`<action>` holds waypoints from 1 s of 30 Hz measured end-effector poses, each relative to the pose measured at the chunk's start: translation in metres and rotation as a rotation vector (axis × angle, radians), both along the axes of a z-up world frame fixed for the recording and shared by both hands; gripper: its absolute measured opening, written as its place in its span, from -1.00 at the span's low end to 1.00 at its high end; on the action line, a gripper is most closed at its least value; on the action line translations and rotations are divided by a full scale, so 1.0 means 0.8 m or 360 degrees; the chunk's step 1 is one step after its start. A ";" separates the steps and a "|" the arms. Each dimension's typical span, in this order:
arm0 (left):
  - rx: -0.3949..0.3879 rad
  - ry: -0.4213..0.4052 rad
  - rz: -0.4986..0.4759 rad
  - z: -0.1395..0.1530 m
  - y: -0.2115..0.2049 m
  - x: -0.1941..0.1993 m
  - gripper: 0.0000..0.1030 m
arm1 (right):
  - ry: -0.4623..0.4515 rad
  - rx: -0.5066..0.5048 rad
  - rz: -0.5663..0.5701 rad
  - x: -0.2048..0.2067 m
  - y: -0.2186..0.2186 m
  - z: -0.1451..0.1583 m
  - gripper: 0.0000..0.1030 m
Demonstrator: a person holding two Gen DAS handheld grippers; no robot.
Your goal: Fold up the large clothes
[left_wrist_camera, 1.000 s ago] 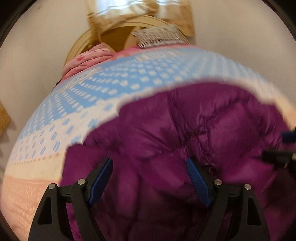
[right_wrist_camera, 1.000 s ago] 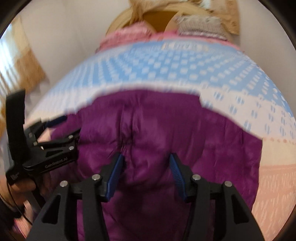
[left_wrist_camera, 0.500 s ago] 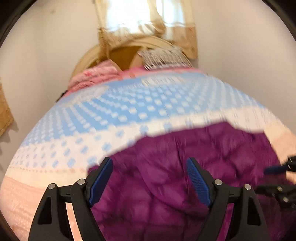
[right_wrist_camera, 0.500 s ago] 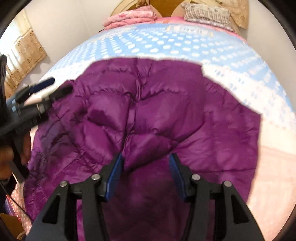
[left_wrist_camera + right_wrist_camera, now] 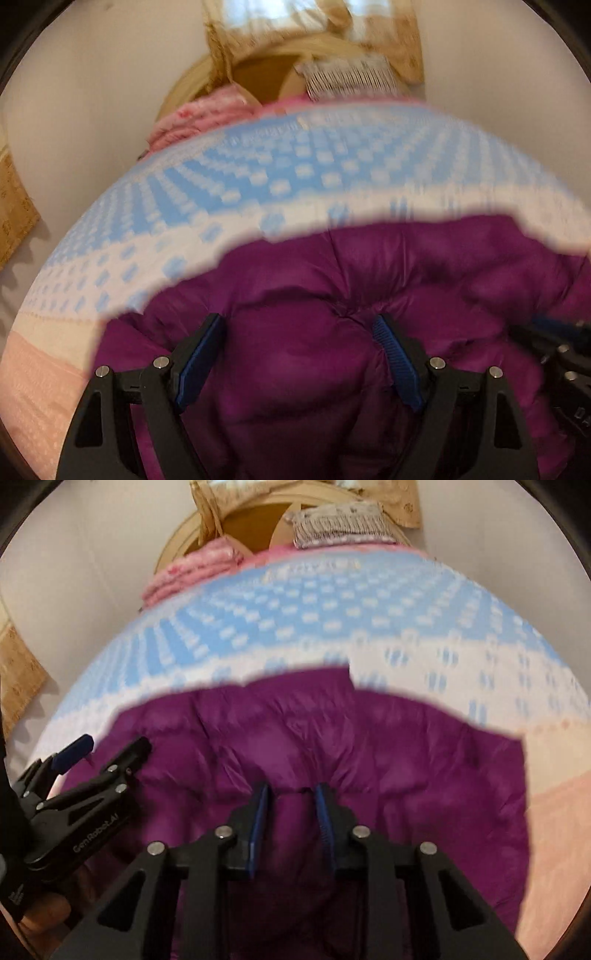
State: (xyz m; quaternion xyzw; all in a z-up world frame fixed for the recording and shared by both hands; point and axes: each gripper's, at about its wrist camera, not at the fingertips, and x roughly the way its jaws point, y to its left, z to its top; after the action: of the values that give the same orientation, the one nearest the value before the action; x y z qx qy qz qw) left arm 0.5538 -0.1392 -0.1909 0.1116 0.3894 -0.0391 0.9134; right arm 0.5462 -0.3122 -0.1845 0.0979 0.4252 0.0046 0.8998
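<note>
A purple puffy jacket [image 5: 369,280] lies spread on the bed and also shows in the right wrist view [image 5: 332,731]. My left gripper [image 5: 299,325] is open, its jaws wide apart over a puffed part of the jacket. It shows from the side in the right wrist view [image 5: 114,747], at the jacket's left edge. My right gripper [image 5: 291,790] has its jaws close together, pinching a bunched fold of the jacket. Its black body shows at the right edge of the left wrist view [image 5: 554,343].
The bed has a blue-and-white dotted cover [image 5: 314,602] that turns pink at the near side [image 5: 557,812]. Folded pink bedding [image 5: 192,568] and a grey pillow [image 5: 340,522] lie at the wooden headboard [image 5: 258,70]. White walls flank the bed.
My right gripper's jaws have closed in on a fold of the jacket. Both cameras have tilted and shifted over the jacket. My left gripper stays open.
</note>
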 end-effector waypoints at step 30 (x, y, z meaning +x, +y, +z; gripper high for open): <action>-0.0305 0.0059 0.0008 0.061 0.050 -0.058 0.96 | -0.0055 -0.0045 0.0007 -0.037 0.013 0.042 -0.37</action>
State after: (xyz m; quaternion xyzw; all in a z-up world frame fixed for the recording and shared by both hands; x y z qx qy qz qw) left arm 0.5074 -0.0996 -0.1421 0.0218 0.4010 -0.0760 0.9127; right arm 0.5170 -0.3022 -0.1507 0.0843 0.4097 0.0021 0.9083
